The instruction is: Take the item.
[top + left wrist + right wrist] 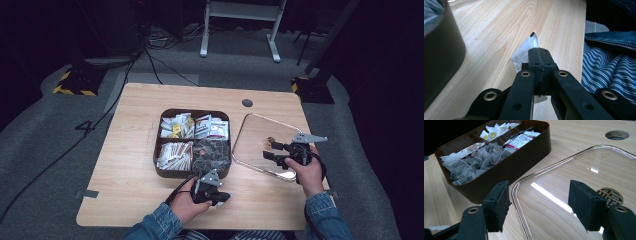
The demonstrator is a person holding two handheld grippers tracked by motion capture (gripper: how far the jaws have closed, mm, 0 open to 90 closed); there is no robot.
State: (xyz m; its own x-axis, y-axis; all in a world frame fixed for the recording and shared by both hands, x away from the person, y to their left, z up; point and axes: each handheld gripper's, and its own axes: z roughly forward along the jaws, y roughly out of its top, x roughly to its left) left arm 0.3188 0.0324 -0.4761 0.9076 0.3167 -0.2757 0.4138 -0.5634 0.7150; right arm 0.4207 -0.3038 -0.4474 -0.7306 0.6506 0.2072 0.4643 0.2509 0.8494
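A brown box (156, 150) with four compartments of tea bags and sachets stands mid-table; the right gripper view shows its side wall (519, 165). A clear lid (255, 135) with a gold emblem (610, 195) lies flat to the right of the box. My left gripper (224, 197) is low over the table in front of the box. It is shut on a white sachet (522, 53) that sticks out past its tips (539, 52). My right gripper (271, 150) hovers over the lid (579, 167), open, with nothing between its pads (497, 203).
The box's dark wall (441, 50) is close on the left in the left gripper view, and the table's near edge and the person's striped shirt (609, 72) are at its right. A round cable hole (247, 103) sits at the table's far side.
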